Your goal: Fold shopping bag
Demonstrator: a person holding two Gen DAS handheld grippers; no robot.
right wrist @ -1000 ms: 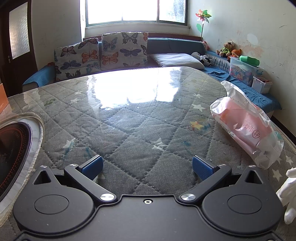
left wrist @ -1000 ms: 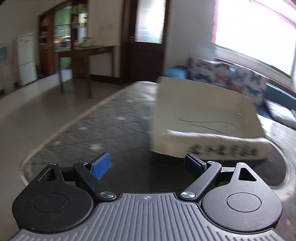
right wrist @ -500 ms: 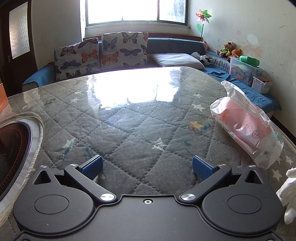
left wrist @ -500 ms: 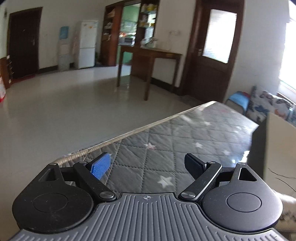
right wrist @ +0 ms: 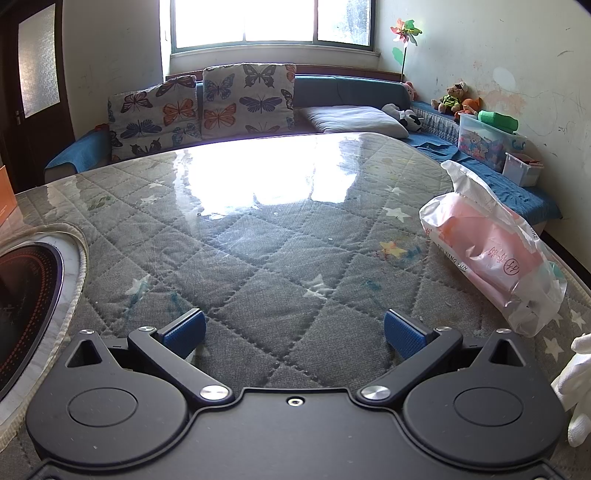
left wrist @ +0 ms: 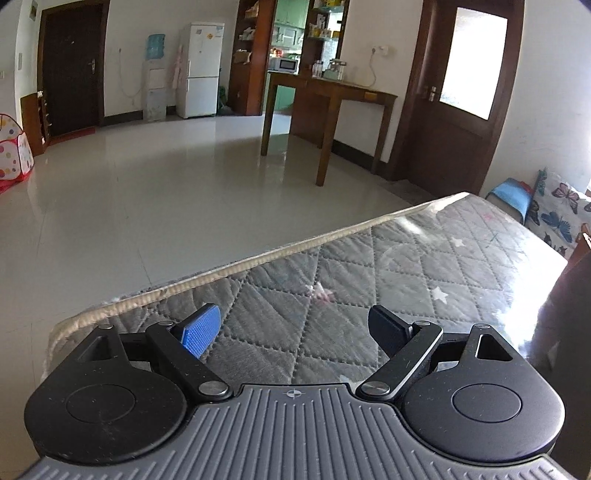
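Your work surface is a table [right wrist: 258, 266] covered with a grey quilted cloth printed with stars, under a glossy clear sheet that mirrors the window [right wrist: 273, 22]. A dark round cooktop [right wrist: 22, 288] is set into the table at its left edge in the right wrist view. Beyond the far edge you have a blue sofa with butterfly cushions [right wrist: 207, 107], a white pillow and soft toys. In the left wrist view you look across the table's left edge to a tiled floor [left wrist: 147, 184], a wooden side table [left wrist: 332, 96], a white refrigerator [left wrist: 199, 70] and two dark doors. Your left tongs [left wrist: 295, 328] are spread apart and hold nothing, above the near left corner. Your right tongs [right wrist: 295, 328] are likewise spread apart and empty, low over the near edge. The shopping bag [right wrist: 495, 251], translucent white plastic with pink contents, lies at the table's right edge, well apart from both tongs. Its long axis runs from the far left to the near right, with the loose mouth at the far end. Red printing shows on its side; only "XIANG" reads with any confidence. A white glove [right wrist: 576, 384] sits at the near right corner.
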